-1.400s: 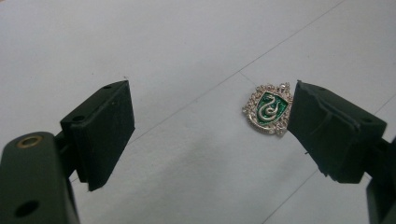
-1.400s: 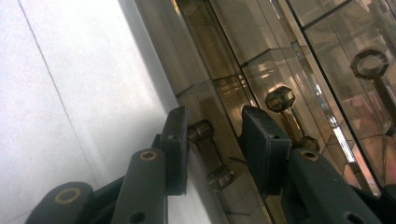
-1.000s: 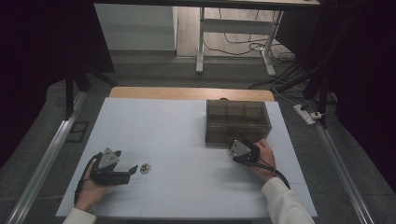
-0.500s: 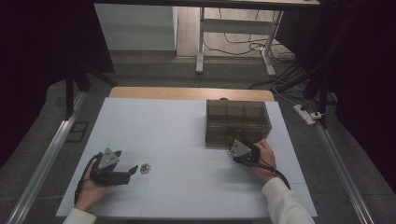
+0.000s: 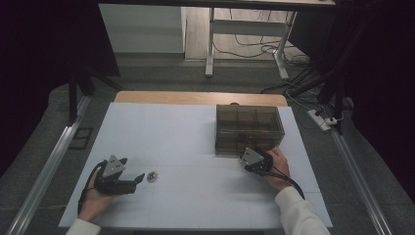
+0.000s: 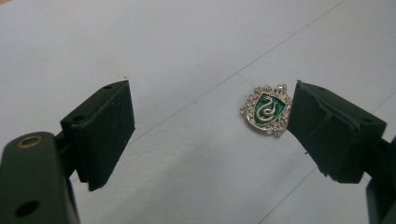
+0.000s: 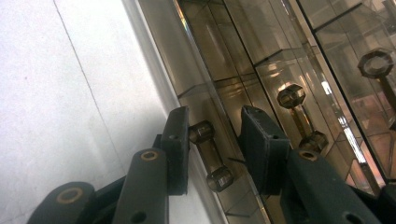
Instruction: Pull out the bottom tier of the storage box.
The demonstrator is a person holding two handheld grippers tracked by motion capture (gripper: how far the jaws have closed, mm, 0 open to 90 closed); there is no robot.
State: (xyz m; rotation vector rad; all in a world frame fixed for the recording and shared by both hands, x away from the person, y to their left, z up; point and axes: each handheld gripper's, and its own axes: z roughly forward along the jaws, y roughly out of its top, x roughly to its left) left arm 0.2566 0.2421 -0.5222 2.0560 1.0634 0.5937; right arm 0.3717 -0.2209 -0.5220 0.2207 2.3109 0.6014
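A small silver crest badge (image 6: pixel 266 109) with a green snake shield lies flat on the white table cover (image 5: pixel 195 137). My left gripper (image 6: pixel 210 116) stands open low over the cover, and the badge lies just inside its right fingertip (image 6: pixel 327 126). In the high view that left gripper (image 5: pixel 138 177) points right at the badge (image 5: pixel 151 176). My right gripper (image 5: pixel 243 157) is at the front of a smoked clear drawer box (image 5: pixel 249 129). Its jaws (image 7: pixel 217 123) straddle a clear drawer handle (image 7: pixel 210 156); one pad (image 7: pixel 180 140) touches it, while the other stands a narrow gap away.
More drawer handles (image 7: pixel 299 116) show through the box front, and the box is split into several compartments. A wooden table edge (image 5: pixel 195 98) runs behind the cover. Metal rails (image 5: pixel 44 171) flank the table on both sides.
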